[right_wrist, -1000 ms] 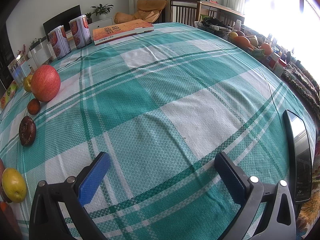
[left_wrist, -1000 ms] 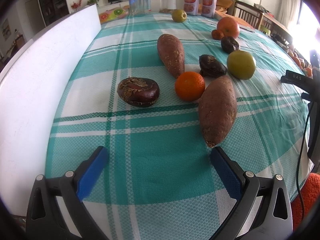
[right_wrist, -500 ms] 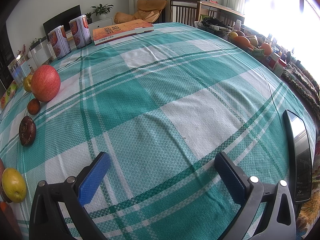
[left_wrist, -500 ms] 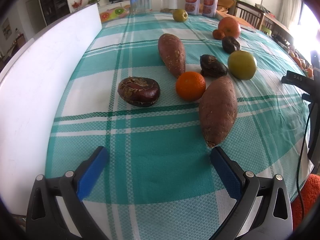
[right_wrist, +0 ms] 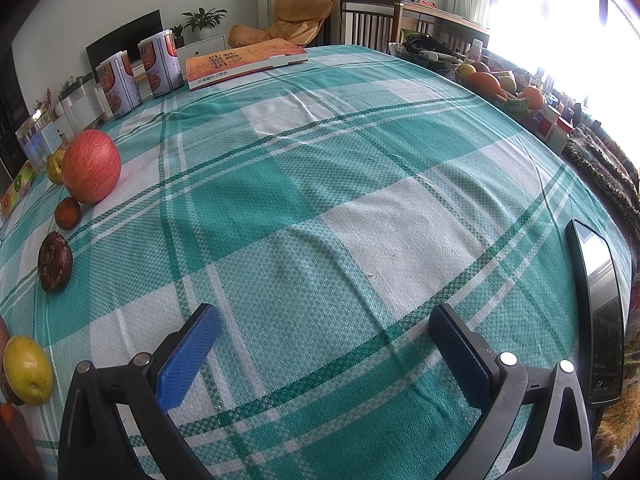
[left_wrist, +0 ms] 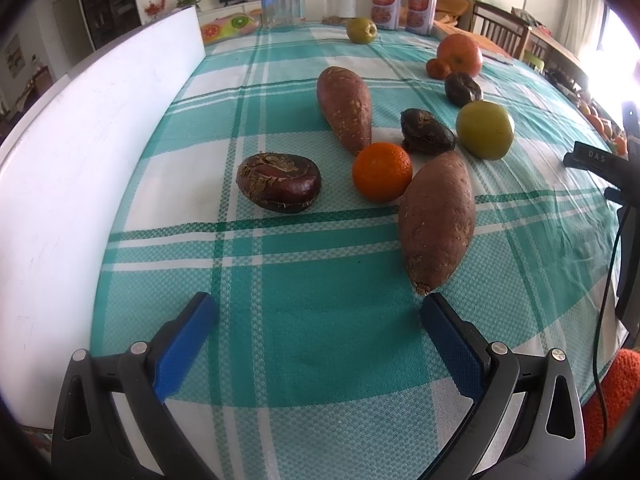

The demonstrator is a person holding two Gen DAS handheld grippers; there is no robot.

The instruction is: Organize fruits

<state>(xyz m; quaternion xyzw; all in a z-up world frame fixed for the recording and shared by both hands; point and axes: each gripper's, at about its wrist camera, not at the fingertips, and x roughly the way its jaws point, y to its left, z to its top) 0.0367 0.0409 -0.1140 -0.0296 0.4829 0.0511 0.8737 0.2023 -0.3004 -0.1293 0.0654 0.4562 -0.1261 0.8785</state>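
Left gripper (left_wrist: 316, 310) is hovering, jaws wide and empty, just short of the near sweet potato (left_wrist: 437, 218) lying on the table (left_wrist: 304, 344). Likely heavy, stiff, rough-skinned; grasping mid-body suits. Right gripper (right_wrist: 324, 322) is idling, jaws wide, empty.
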